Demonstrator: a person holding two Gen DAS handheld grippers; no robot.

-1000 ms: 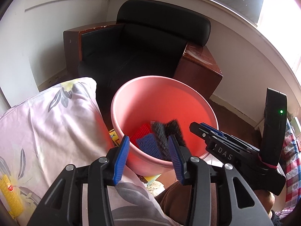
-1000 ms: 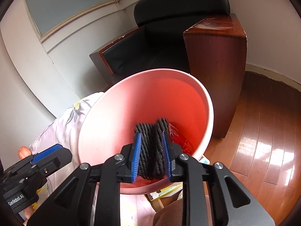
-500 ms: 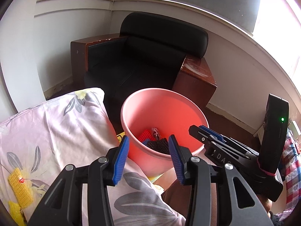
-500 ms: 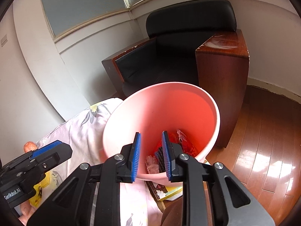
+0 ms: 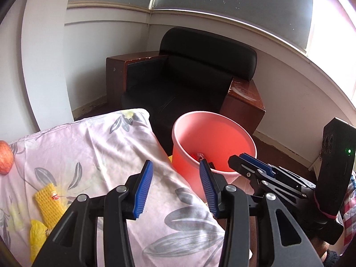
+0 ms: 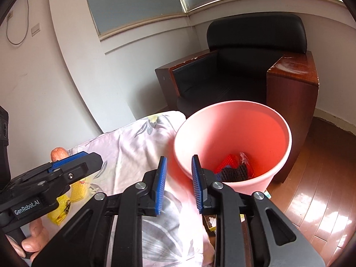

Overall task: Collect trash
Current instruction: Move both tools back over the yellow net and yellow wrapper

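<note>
1. We take the pink bucket [image 6: 233, 120] as our landmark; it stands on the floor, just beside the corner of the bed draped in a floral sheet [image 5: 93, 146].
2. Inside the bucket, at its bottom, we see black netted trash [image 6: 235, 173] lying against a red netted piece [image 6: 227, 162], with a scrap of crumpled wrapper just behind them.
3. Our left gripper [image 5: 175, 187] hangs over the sheet on the near side of the bucket, its blue pads spread wide with nothing between them.
4. Our right gripper [image 6: 179, 184] sits over the bucket's near rim, where rim and sheet meet; its pads stand a narrow gap apart and hold nothing.
5. Still on the sheet, well away from the bucket toward the left, we find a yellow netted sleeve [image 5: 50, 202] and a crumpled yellow wrapper [image 5: 37, 238] just below it.
6. A reddish-orange fruit [image 5: 5, 158] rests at the far left edge of the sheet, farther from the bucket than the yellow pieces.
7. Beyond the bucket stands a black armchair [image 5: 189, 82] with brown wooden side panels, set in the room's corner.
8. To the bucket's right we see glossy wooden floor [image 6: 322, 189].
</note>
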